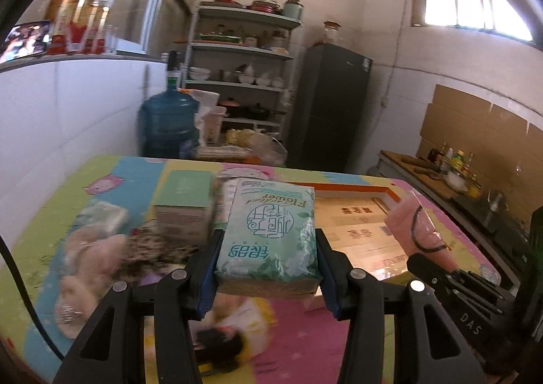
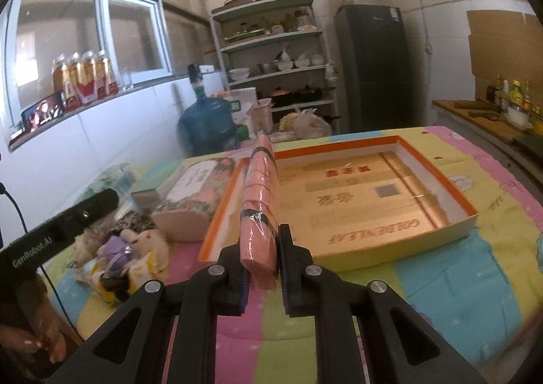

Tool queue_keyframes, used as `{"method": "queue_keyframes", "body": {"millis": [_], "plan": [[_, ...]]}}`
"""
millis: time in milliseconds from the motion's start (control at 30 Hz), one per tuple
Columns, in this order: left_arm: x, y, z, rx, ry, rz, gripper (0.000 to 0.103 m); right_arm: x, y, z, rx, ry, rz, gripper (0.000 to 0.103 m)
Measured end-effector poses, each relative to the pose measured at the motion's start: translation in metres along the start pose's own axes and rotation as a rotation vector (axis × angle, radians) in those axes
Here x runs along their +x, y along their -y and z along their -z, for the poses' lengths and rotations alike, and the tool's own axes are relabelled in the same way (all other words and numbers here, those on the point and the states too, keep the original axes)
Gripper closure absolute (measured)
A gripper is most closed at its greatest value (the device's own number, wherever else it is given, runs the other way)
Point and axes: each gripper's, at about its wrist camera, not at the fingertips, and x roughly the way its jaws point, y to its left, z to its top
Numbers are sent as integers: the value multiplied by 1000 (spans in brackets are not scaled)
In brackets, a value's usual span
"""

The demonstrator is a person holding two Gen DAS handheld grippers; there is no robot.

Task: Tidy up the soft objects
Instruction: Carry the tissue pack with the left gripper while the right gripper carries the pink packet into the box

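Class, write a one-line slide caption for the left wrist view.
Left tool grips a green tissue pack above the colourful mat, orange-rimmed tray ahead.

Blue water jug [image 2: 207, 124] on floor past far edge of surface [image 2: 458, 282], w/ plastic bag [image 2: 310, 124] beside it. Metal shelf rack [image 2: 275, 55] behind, bowls + pots on shelves. Dark fridge [image 2: 373, 65] just right of rack, jar on top. Bottles [image 2: 85, 78] in a row on window ledge at left. Cardboard [image 1: 482, 126] on right wall above counter [image 1: 427, 173] w/ condiment bottles.
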Motion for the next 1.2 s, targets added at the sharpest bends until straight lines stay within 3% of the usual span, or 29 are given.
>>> {"method": "queue_keyframes", "body": {"millis": [567,1200], "plan": [[70,71,0,44,-79,49,53,15,78,-20,63,-17,55,89],[139,100,10,33,-181,47,53,72,120,-28,107,-103,11,89]]}}
